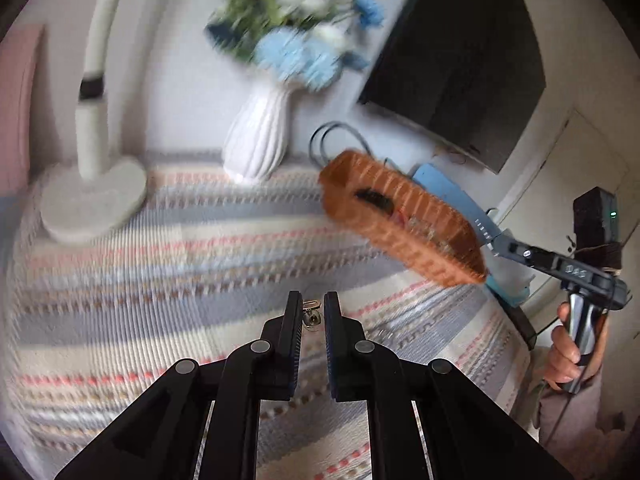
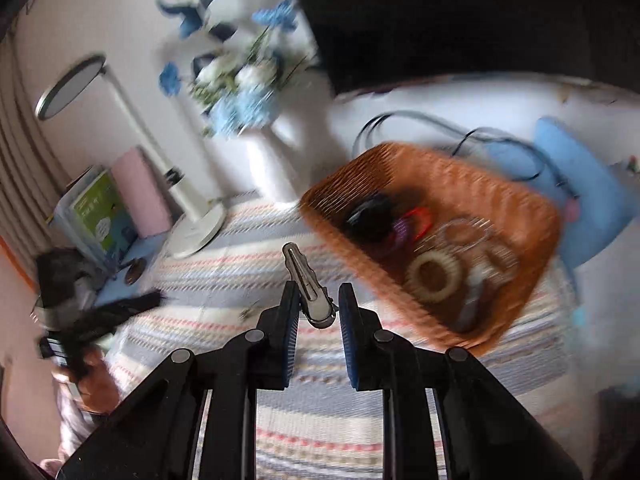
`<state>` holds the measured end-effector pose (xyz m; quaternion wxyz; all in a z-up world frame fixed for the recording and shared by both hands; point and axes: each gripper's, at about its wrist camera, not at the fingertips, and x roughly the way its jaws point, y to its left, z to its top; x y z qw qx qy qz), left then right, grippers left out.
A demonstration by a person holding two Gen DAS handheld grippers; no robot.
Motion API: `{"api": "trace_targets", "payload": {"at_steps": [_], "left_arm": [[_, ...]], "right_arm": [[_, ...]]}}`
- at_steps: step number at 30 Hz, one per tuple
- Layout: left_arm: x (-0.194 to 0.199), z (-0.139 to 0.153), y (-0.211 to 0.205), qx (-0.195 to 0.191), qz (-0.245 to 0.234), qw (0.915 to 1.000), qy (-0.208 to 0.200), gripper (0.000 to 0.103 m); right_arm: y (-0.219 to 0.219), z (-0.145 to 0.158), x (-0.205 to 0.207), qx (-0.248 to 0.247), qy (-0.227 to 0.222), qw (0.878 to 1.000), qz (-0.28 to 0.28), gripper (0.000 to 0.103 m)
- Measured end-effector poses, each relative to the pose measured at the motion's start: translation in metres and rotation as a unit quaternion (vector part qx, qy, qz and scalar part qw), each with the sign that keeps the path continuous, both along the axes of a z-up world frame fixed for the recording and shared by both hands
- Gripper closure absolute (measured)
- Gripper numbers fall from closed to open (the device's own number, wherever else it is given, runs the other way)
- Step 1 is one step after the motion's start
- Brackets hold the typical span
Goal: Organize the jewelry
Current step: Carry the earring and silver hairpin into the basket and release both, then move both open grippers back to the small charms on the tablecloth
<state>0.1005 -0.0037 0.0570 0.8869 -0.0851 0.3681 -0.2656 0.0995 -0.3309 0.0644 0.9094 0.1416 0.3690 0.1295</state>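
Note:
My left gripper (image 1: 313,308) is shut on a small silver metal piece (image 1: 311,315), held above the striped cloth (image 1: 200,280). My right gripper (image 2: 319,306) is shut on a silver duckbill hair clip (image 2: 306,280) that sticks out forward past the fingertips. The orange woven basket (image 2: 500,208) lies ahead and to the right of it. Inside are a black scrunchie (image 2: 370,216), red and purple hair ties (image 2: 416,222), a beige ring bracelet (image 2: 434,278) and thin bangles (image 2: 464,236). In the left wrist view the basket (image 1: 400,220) is at the far right, partly hiding the other tool.
A white ribbed vase (image 1: 258,140) with blue and white flowers stands at the back, a white desk lamp (image 1: 92,196) to its left. A dark screen (image 1: 460,60), a black cable (image 2: 440,124) and a blue pad (image 2: 580,184) lie behind the basket. Books (image 2: 100,216) stand far left.

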Motion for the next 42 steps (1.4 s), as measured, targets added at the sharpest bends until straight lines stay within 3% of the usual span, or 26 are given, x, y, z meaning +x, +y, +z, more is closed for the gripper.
{"api": "trace_targets", "payload": {"at_steps": [3, 9, 11, 15, 19, 21, 23, 29, 30, 31, 33, 36, 39, 42], "left_arm": [[0.005, 0.042, -0.026, 0.020, -0.004, 0.9992, -0.034, 0.092], [0.053, 0.067, -0.092, 0.005, -0.019, 0.9992, -0.034, 0.092], [0.069, 0.057, -0.124, -0.005, -0.038, 0.9989, -0.028, 0.092], [0.106, 0.013, -0.193, 0.018, -0.065, 0.9976, 0.012, 0.092], [0.121, -0.019, -0.230, 0.017, -0.084, 0.9960, 0.024, 0.092], [0.122, -0.031, -0.237, 0.014, -0.085, 0.9959, 0.027, 0.092], [0.127, -0.043, -0.245, 0.035, -0.090, 0.9945, 0.043, 0.092], [0.130, -0.047, -0.242, 0.018, -0.087, 0.9948, 0.050, 0.092], [0.129, -0.045, -0.241, 0.016, -0.088, 0.9949, 0.048, 0.088], [0.128, -0.043, -0.240, 0.013, -0.088, 0.9948, 0.049, 0.074], [0.124, -0.037, -0.236, 0.003, -0.085, 0.9956, 0.041, 0.056], [0.119, -0.024, -0.226, -0.006, -0.081, 0.9963, 0.028, 0.056], [0.113, -0.010, -0.214, -0.014, -0.075, 0.9968, 0.022, 0.056], [0.098, 0.010, -0.188, -0.015, -0.058, 0.9982, 0.001, 0.056]], "right_arm": [[-0.031, 0.010, 0.016, 0.050, 0.016, 0.998, -0.029, 0.081], [-0.068, 0.008, 0.043, 0.021, 0.003, 0.993, -0.114, 0.081], [-0.076, -0.001, 0.050, 0.014, 0.000, 0.992, -0.127, 0.081], [-0.092, -0.026, 0.071, 0.019, 0.001, 0.990, -0.139, 0.081], [-0.099, -0.047, 0.083, 0.017, -0.018, 0.989, -0.148, 0.081], [-0.096, -0.050, 0.086, -0.001, -0.010, 0.988, -0.152, 0.081], [-0.094, -0.056, 0.090, 0.005, 0.004, 0.990, -0.142, 0.081], [-0.087, -0.066, 0.095, 0.006, 0.023, 0.991, -0.129, 0.079], [-0.086, -0.065, 0.094, 0.003, 0.021, 0.991, -0.130, 0.079], [-0.086, -0.063, 0.093, 0.001, 0.015, 0.991, -0.132, 0.078], [-0.086, -0.061, 0.091, -0.001, 0.008, 0.991, -0.134, 0.078], [-0.090, -0.058, 0.087, 0.006, -0.002, 0.990, -0.140, 0.078], [-0.089, -0.048, 0.078, -0.019, -0.021, 0.987, -0.161, 0.078], [-0.081, -0.032, 0.059, -0.016, -0.034, 0.988, -0.148, 0.078]]}}
